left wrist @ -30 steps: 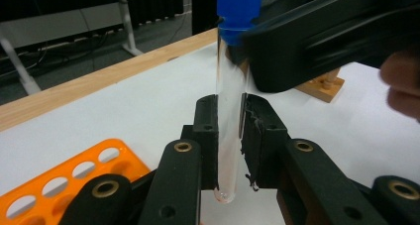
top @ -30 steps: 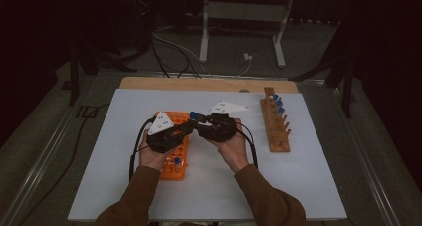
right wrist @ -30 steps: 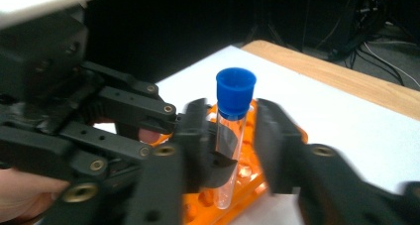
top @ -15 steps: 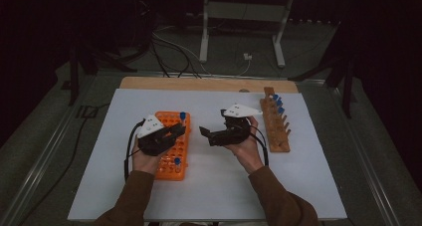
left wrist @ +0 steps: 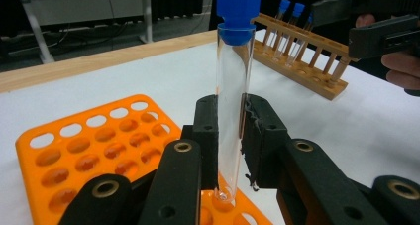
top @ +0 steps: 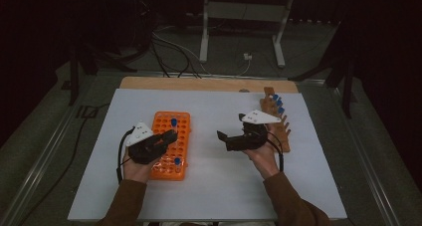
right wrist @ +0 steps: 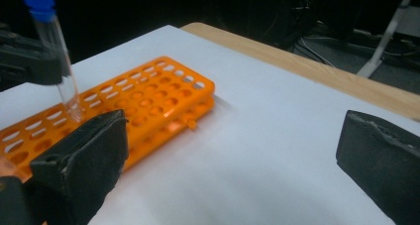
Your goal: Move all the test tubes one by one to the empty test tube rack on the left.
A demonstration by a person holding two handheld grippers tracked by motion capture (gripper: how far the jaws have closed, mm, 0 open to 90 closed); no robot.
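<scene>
A clear test tube (left wrist: 232,111) with a blue cap (top: 174,122) stands upright in my left gripper (left wrist: 230,136), which is shut on its lower part. That gripper (top: 168,136) hovers over the orange tube rack (top: 164,173); the tube's bottom hangs just above the rack's holes (left wrist: 99,145). My right gripper (top: 232,127) is off to the right, above the white mat. Its jaws have just been opening and stand wide apart (right wrist: 233,155) with nothing between them. In the right gripper view the held tube (right wrist: 62,81) shows at the far left.
A wooden rack (top: 279,128) holding several blue-capped tubes (left wrist: 292,17) stands at the mat's right side, close behind the right hand. One more capped tube (top: 177,161) sits in the orange rack (right wrist: 163,93). The white mat (top: 209,186) lies on a wooden table.
The grippers met over the mat's middle a second ago. They have drawn apart: the left went left with the tube over the orange rack, the right opened and went right.
</scene>
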